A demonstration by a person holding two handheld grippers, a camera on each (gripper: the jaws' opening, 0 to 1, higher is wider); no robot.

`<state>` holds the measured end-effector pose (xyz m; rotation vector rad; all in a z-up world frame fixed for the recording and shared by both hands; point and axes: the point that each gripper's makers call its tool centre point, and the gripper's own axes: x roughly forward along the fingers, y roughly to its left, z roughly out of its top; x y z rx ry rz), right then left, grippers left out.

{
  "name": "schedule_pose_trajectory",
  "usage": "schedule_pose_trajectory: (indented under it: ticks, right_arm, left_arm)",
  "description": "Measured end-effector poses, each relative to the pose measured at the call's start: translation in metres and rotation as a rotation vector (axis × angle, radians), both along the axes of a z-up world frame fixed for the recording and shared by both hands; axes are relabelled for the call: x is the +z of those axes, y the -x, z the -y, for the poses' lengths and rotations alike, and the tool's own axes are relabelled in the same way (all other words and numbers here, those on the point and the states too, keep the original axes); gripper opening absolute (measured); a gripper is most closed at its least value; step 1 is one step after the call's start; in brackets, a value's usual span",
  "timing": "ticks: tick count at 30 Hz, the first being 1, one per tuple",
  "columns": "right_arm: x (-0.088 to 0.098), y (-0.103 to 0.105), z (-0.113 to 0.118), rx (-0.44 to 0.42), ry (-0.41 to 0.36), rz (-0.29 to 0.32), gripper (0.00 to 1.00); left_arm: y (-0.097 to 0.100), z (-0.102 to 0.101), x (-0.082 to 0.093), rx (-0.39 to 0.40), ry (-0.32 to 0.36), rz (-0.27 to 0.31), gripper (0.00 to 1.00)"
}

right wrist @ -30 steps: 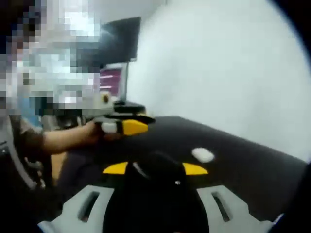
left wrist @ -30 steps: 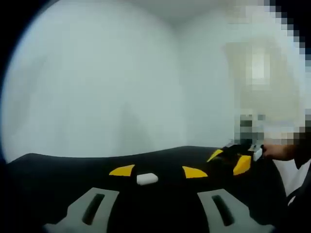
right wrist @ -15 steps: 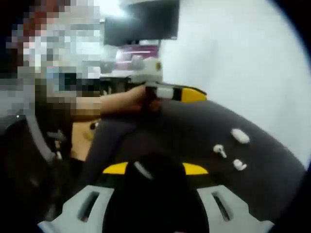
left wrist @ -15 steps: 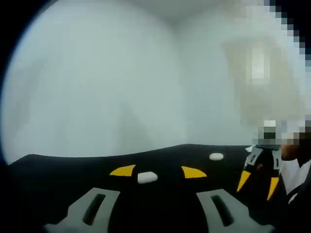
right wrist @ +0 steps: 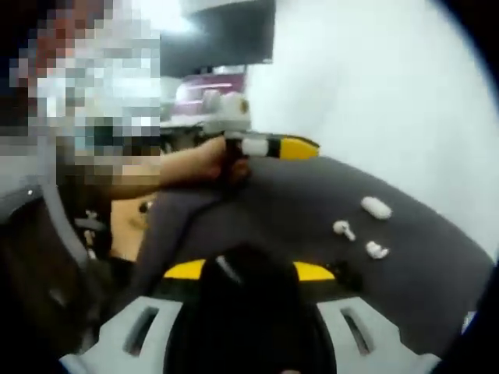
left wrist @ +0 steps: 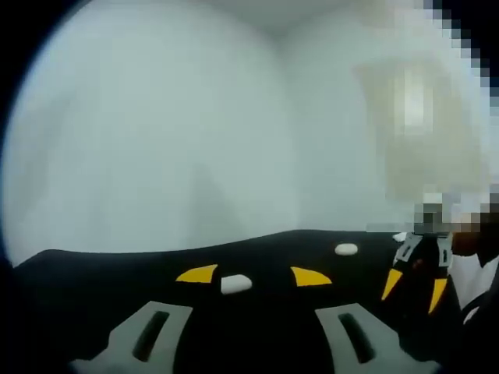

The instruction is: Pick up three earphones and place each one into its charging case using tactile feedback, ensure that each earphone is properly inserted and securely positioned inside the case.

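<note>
On the black table surface, left gripper view:
Left gripper: own jaws rise from the bottom edge, yellow tips apart, jaws released and holding nothing.
White case or earphone: a small white rounded piece lies on the black table between the two yellow tips; contact with either tip cannot be told.
Second white piece: small oval, farther back on the table, to the right of the right-hand tip, apart from it.
Right gripper: enters at the right edge, yellow tips pointing downward over the table.
Backdrop: a plain white wall behind the table.

Over the dark table, right gripper view:
Right gripper: own yellow tips show apart at the bottom; a black rounded object sits between the jaws. Whether the jaws press on it cannot be told.
White charging case: oblong, lies on the table at upper right.
Earphone one: white, just left of and below the case, not touching it.
Earphone two: white, below the case, near earphone one but apart.
Left gripper: held in a person's hand, yellow tip pointing right, above the far table edge.
Monitor: dark screen at the top, behind the hand.
</note>
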<state>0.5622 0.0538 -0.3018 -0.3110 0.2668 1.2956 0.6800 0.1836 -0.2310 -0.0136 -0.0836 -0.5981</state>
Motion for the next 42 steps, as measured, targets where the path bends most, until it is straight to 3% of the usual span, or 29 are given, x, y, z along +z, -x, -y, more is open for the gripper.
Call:
schedule_pose_trajectory:
  ticks: [5, 8, 10, 13, 16, 19, 25, 30, 42]
  right_arm:
    - [0.007, 0.005, 0.003, -0.125, -0.038, -0.162, 0.42]
    - [0.009, 0.009, -0.001, -0.175, -0.057, -0.204, 0.42]
    - [0.005, 0.009, -0.003, -0.217, -0.036, -0.185, 0.42]
    - [-0.006, 0.003, -0.002, -0.283, 0.03, -0.085, 0.42]
    - [-0.018, 0.007, -0.009, -0.28, 0.057, -0.085, 0.43]
    - [-0.02, 0.003, -0.013, -0.256, 0.062, -0.002, 0.38]
    - [-0.022, 0.004, -0.011, -0.185, 0.062, -0.075, 0.38]
    - [-0.022, 0.005, -0.003, -0.152, 0.088, -0.061, 0.4]
    - [-0.018, -0.011, 0.028, -0.179, 0.103, -0.02, 0.4]
  left_arm:
    - [0.001, 0.003, -0.001, 0.0, -0.026, 0.008, 0.32]
    - [0.001, 0.004, -0.002, -0.001, -0.039, 0.006, 0.32]
    - [0.001, 0.005, -0.004, -0.001, -0.051, 0.005, 0.32]
    - [0.001, 0.008, -0.006, -0.004, -0.075, 0.006, 0.32]
    - [0.002, 0.009, -0.007, -0.007, -0.094, 0.008, 0.32]
    - [0.003, 0.01, -0.008, -0.013, -0.096, 0.006, 0.32]
    - [0.004, 0.012, -0.009, -0.023, -0.106, 0.004, 0.32]
    - [0.004, 0.013, -0.009, -0.027, -0.111, 0.002, 0.32]
    - [0.003, 0.016, -0.014, -0.032, -0.139, -0.004, 0.32]
